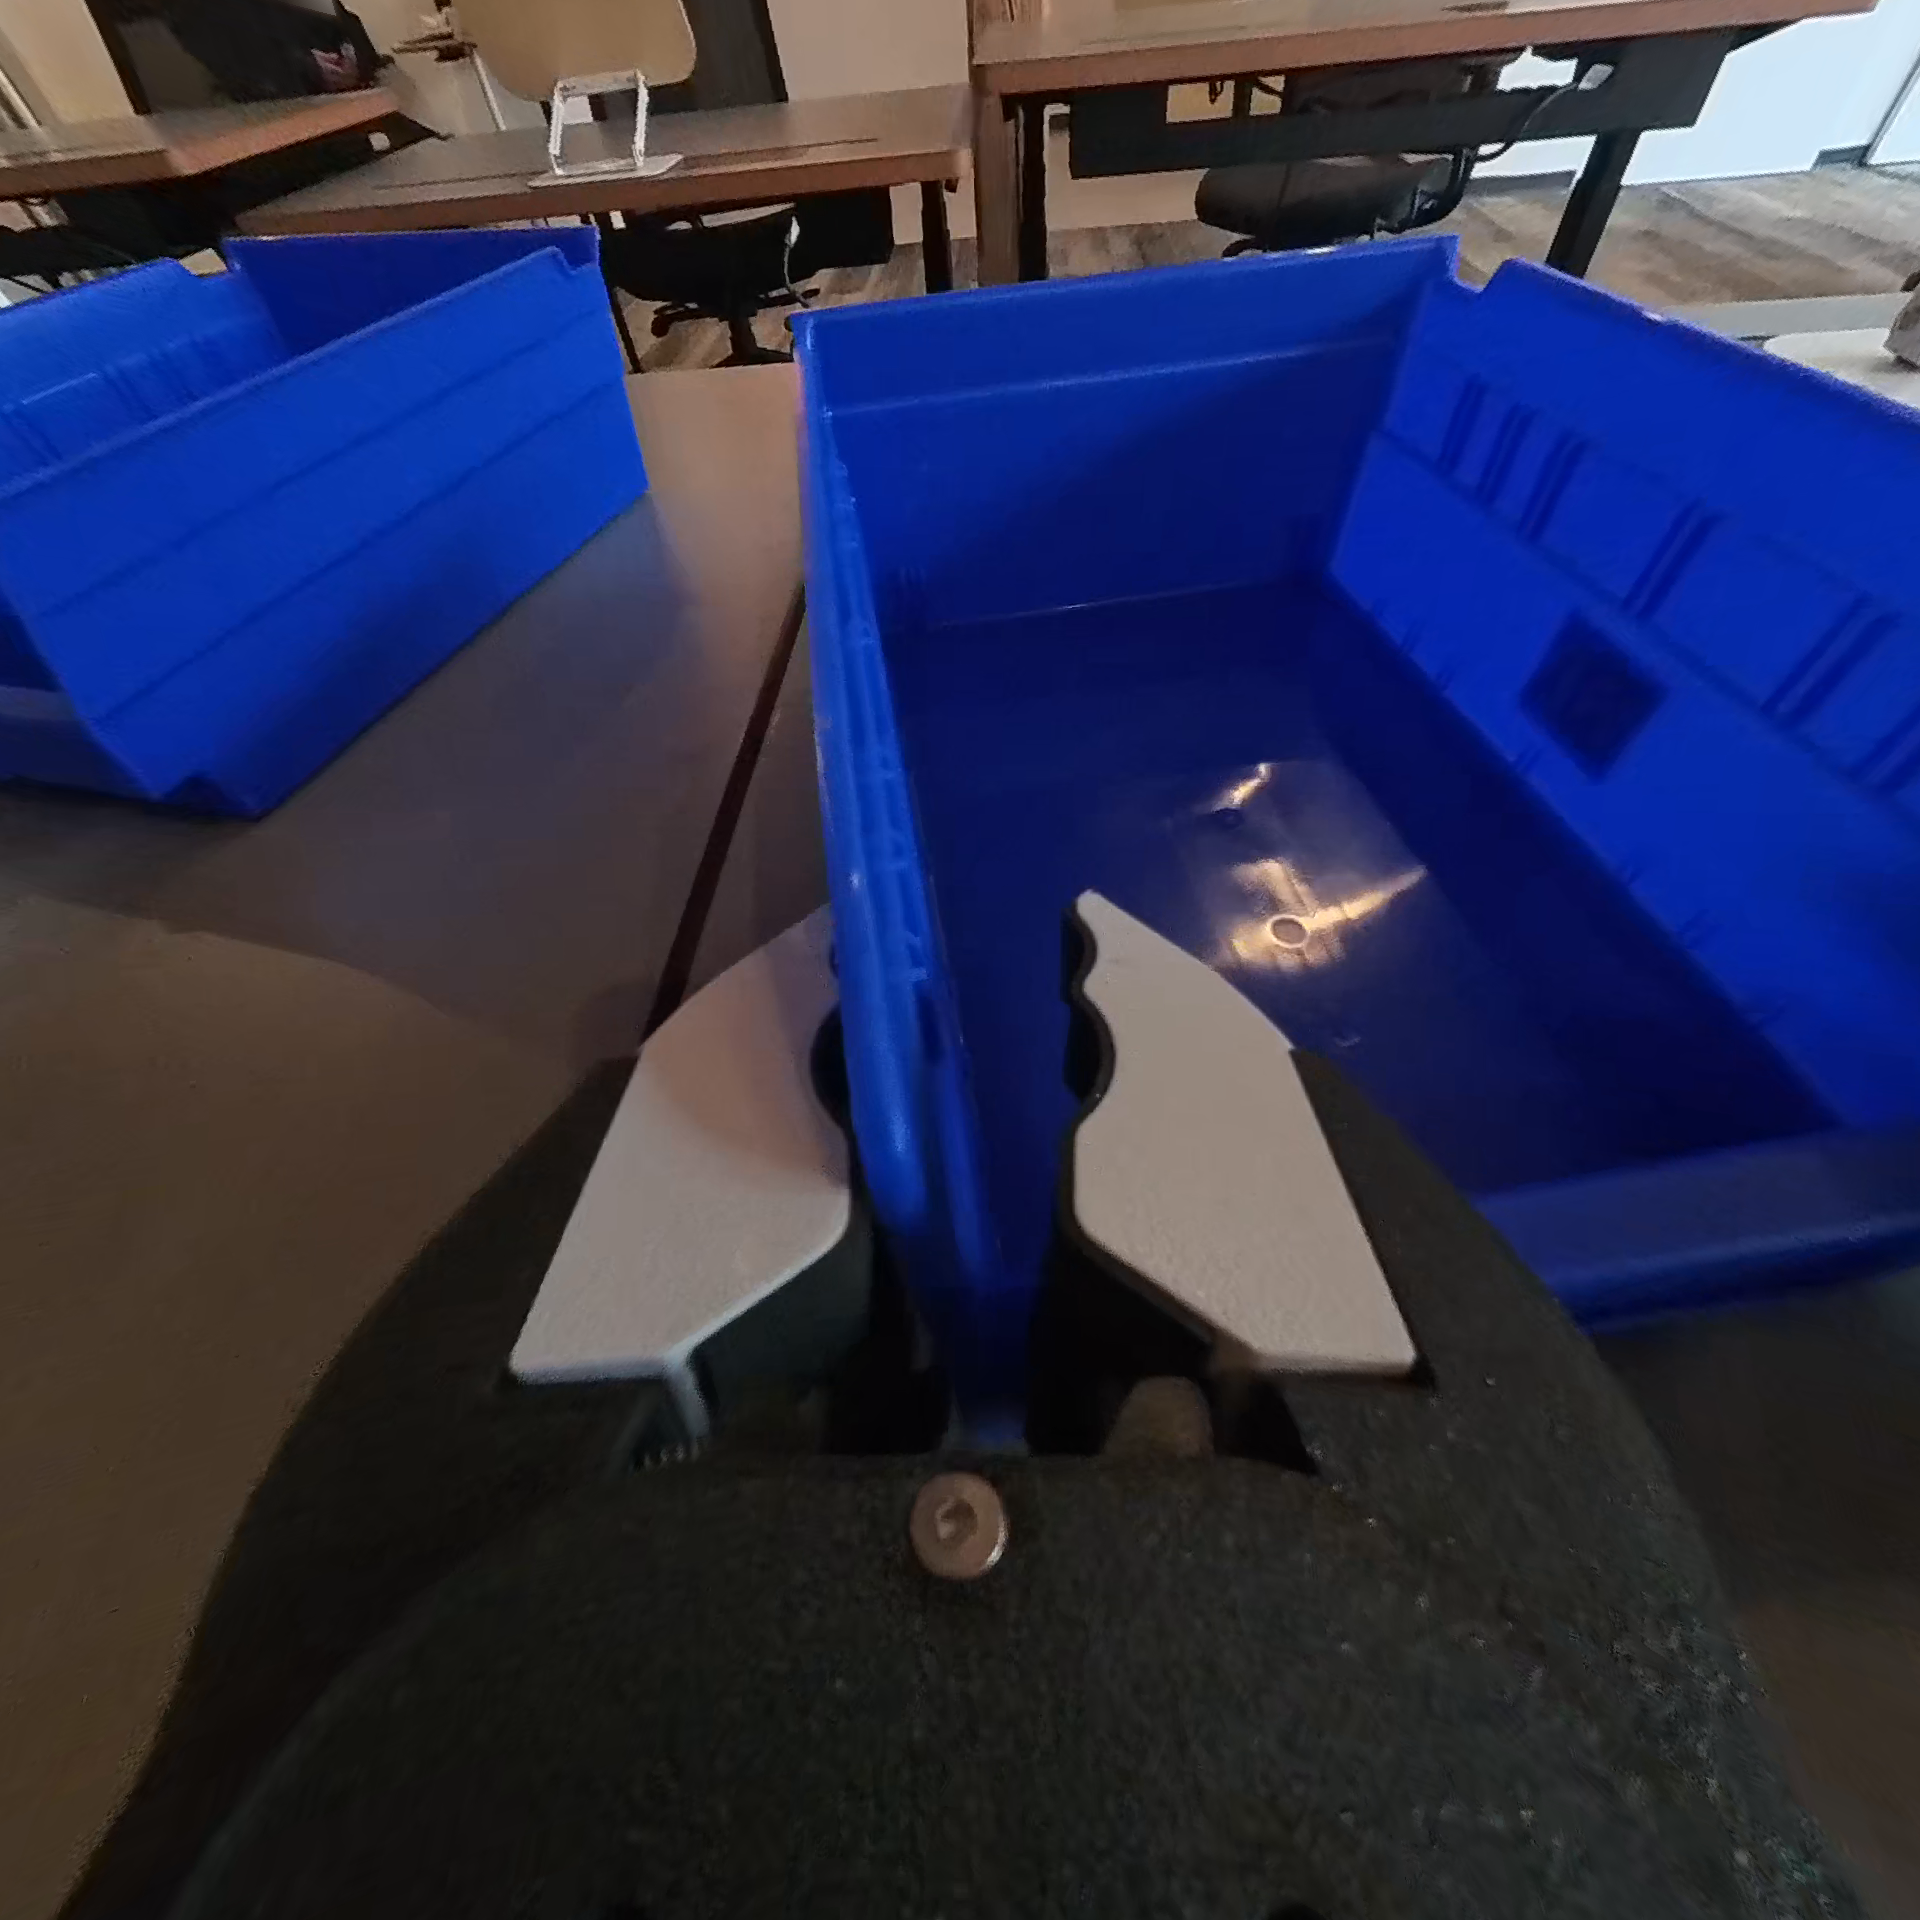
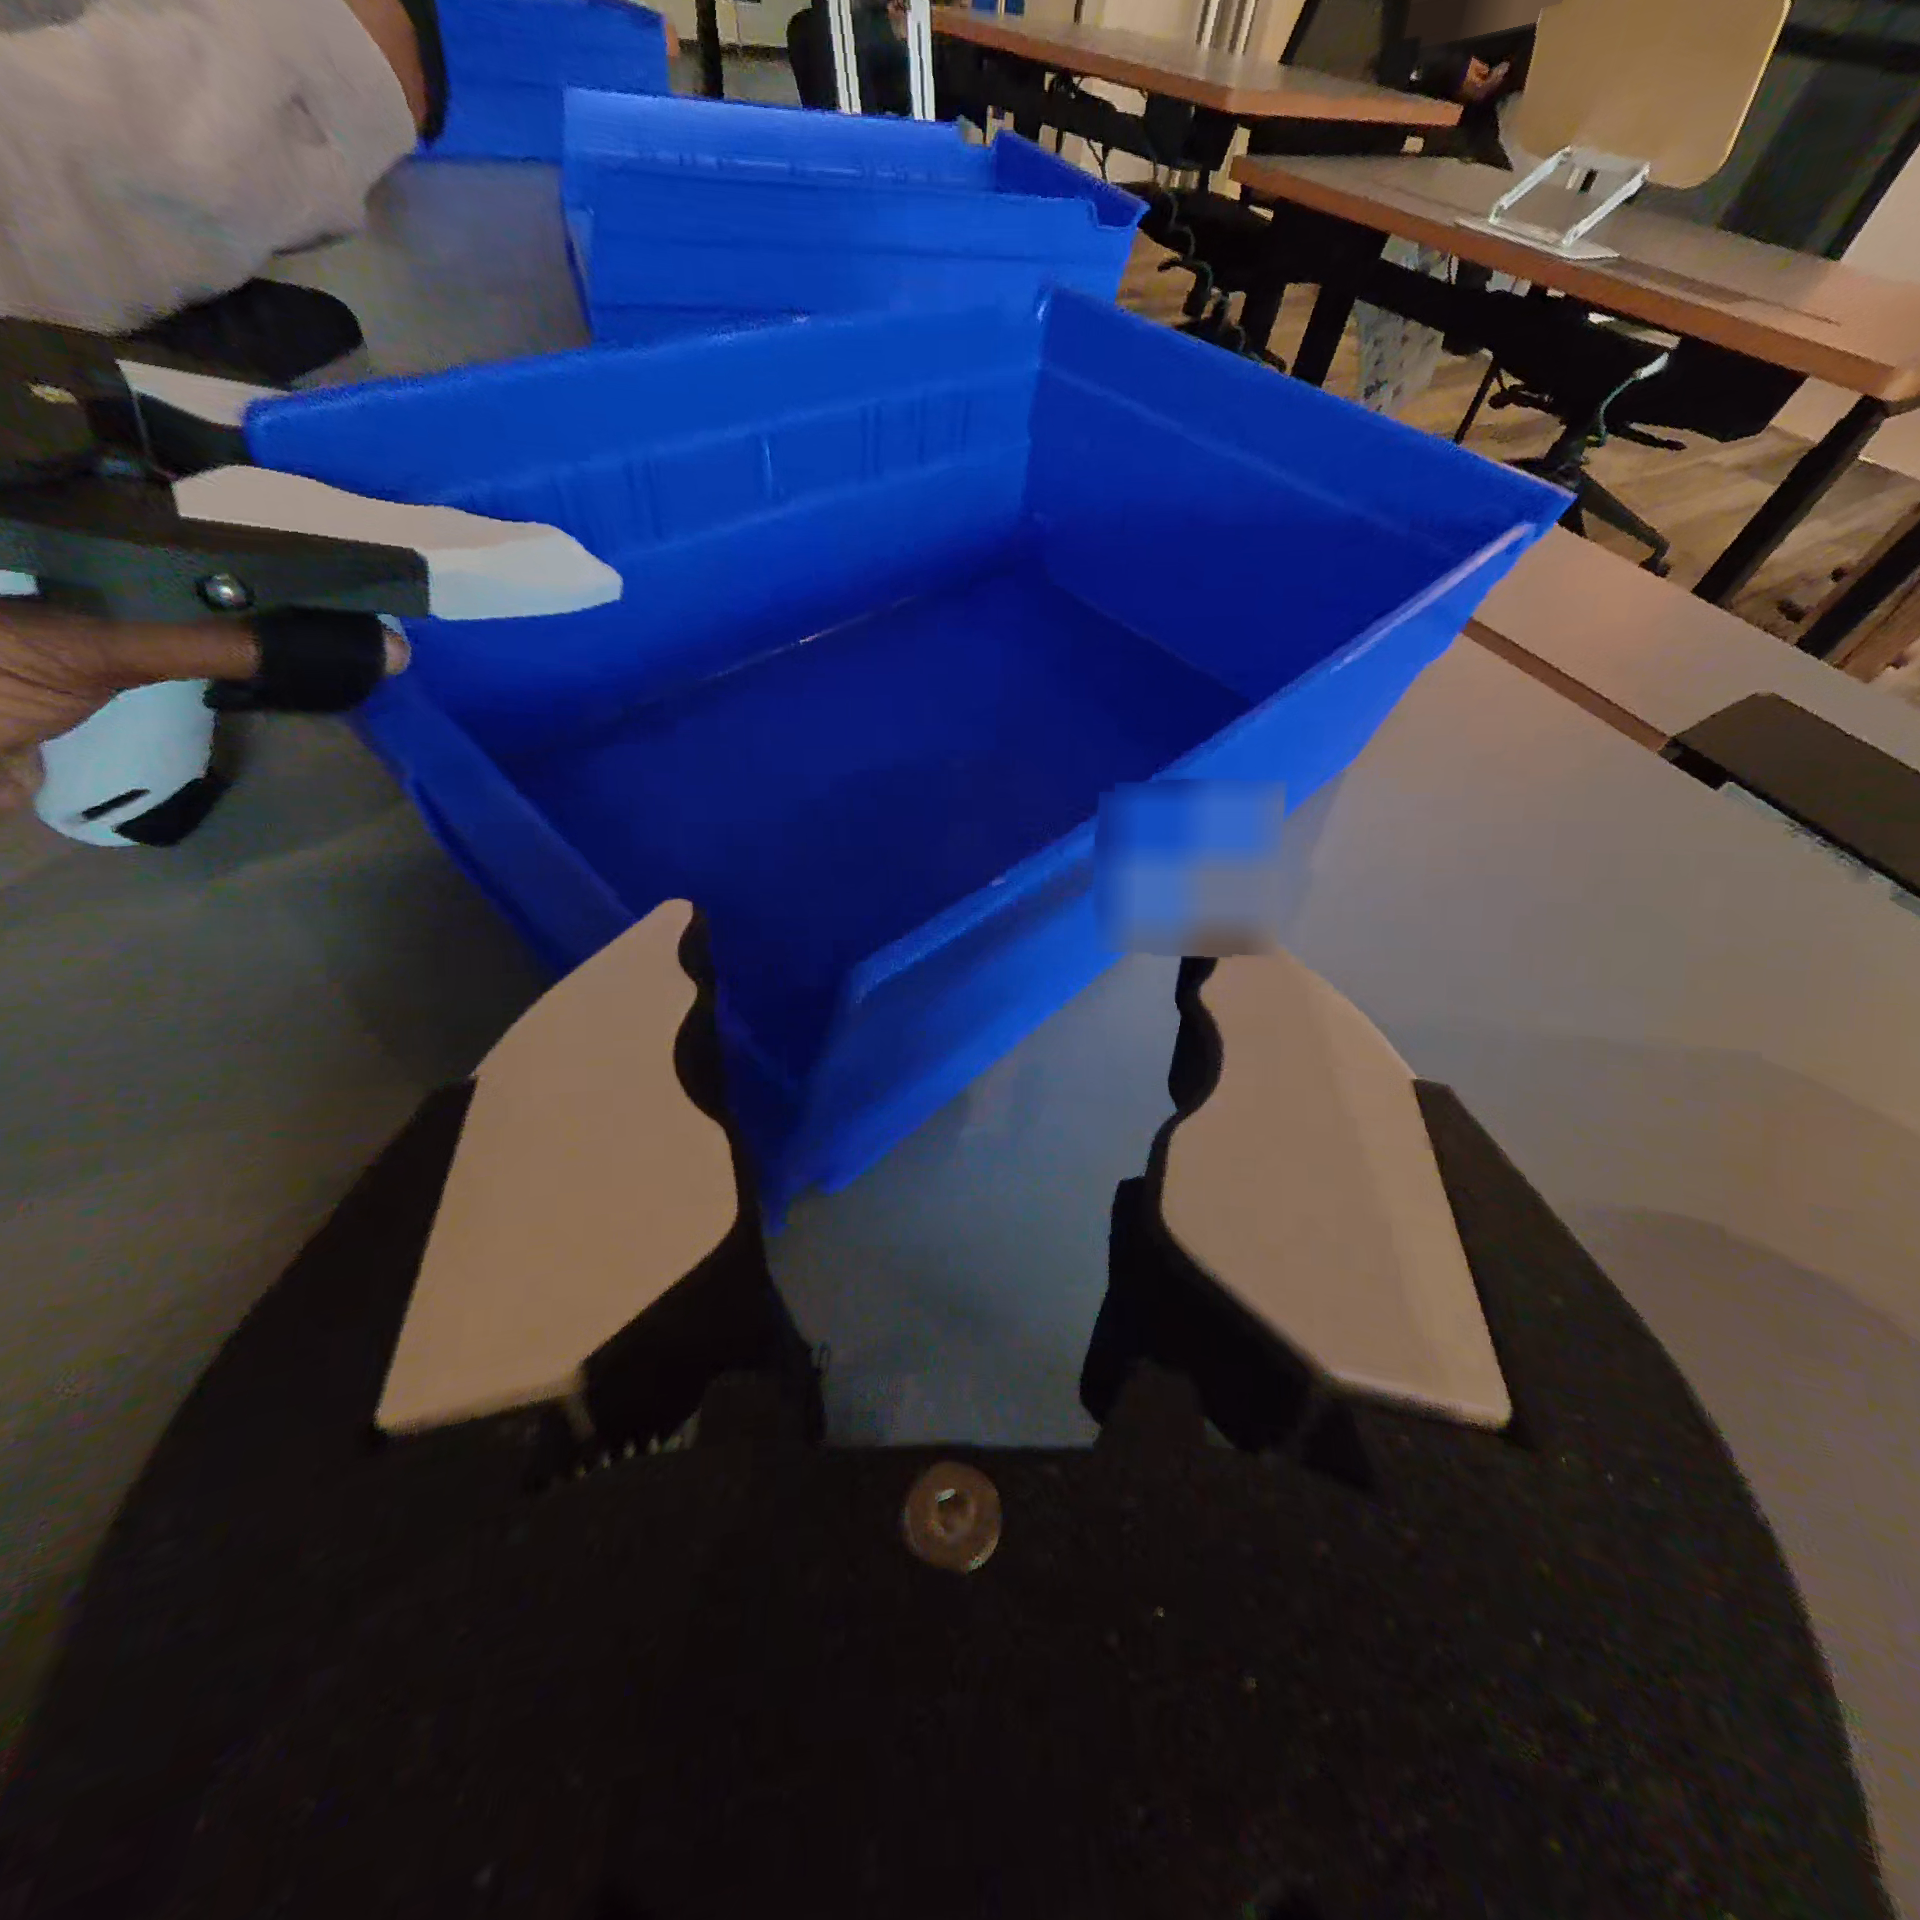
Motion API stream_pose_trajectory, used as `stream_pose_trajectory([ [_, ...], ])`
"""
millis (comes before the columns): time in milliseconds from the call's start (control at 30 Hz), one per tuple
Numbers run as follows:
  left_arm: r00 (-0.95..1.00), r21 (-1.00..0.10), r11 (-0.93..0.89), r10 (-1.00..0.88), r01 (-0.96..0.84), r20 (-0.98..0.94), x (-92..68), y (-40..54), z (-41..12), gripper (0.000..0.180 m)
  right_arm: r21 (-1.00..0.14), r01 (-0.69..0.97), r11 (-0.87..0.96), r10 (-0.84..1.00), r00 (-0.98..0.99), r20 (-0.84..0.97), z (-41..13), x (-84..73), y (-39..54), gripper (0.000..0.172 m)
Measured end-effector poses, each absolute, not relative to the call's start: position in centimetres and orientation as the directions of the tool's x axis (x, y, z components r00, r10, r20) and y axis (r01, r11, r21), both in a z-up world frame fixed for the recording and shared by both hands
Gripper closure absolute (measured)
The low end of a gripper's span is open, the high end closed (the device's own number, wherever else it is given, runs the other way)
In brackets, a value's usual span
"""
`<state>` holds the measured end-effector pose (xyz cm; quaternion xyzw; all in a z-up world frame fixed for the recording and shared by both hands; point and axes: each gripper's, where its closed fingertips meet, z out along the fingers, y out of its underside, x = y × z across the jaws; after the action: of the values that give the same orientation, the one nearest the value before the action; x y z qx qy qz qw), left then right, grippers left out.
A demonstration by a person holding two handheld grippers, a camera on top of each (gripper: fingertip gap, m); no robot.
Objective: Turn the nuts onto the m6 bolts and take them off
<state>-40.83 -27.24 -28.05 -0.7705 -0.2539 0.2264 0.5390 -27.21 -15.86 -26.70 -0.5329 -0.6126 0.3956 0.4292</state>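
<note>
Left gripper (image 1: 951,971): fingers straddle the left wall of the blue bin (image 1: 1143,499); the right finger stands clear of it, so no pinch.
Right gripper (image 2: 940,961): fingers spread wide around the bin's near corner.
Nuts, bolts: cannot tell where.
Second bin (image 1: 312,540): on the table (image 1: 416,883).

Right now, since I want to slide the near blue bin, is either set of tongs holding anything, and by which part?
Left tongs straddle the empty blue plastic bin's left wall; a firm clamp cannot be told. Right tongs are open, holding nothing.
</note>
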Motion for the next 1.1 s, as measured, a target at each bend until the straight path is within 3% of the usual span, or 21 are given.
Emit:
stream_pose_trajectory([
  [200,0.745,-0.946,-0.279,0.664,0.165,-0.066,-41.0,-27.1,-28.1,0.164,-0.926,0.348,0.149,0.989,-0.04,0.144,-26.9,-28.5,-15.5,0.107],
  [267,0.721,-0.947,-0.267,0.691,0.177,-0.06,-41.1,-27.3,-28.1,0.17,-0.904,0.365,0.223,0.973,-0.021,0.232,-27.1,-28.6,-14.5,0.123],
  [500,0.639,-0.954,-0.246,0.764,0.17,-0.083,-39.7,-27.1,-27.5,0.175,-0.819,0.434,0.376,0.9,0.04,0.434,-27.1,-27.8,-12.3,0.146],
  [833,0.601,-0.987,-0.158,0.792,0.03,-0.108,-34.5,-25.3,-23.6,0.174,-0.803,0.372,0.466,0.826,0.142,0.545,-23.5,-23.0,-9.6,0.153],
  [1100,0.747,-0.982,-0.191,0.651,-0.014,-0.137,-29.7,-17.9,-22.3,0.171,-0.816,0.429,0.387,0.806,0.273,0.525,-22.6,-15.7,-4.6,0.152],
])
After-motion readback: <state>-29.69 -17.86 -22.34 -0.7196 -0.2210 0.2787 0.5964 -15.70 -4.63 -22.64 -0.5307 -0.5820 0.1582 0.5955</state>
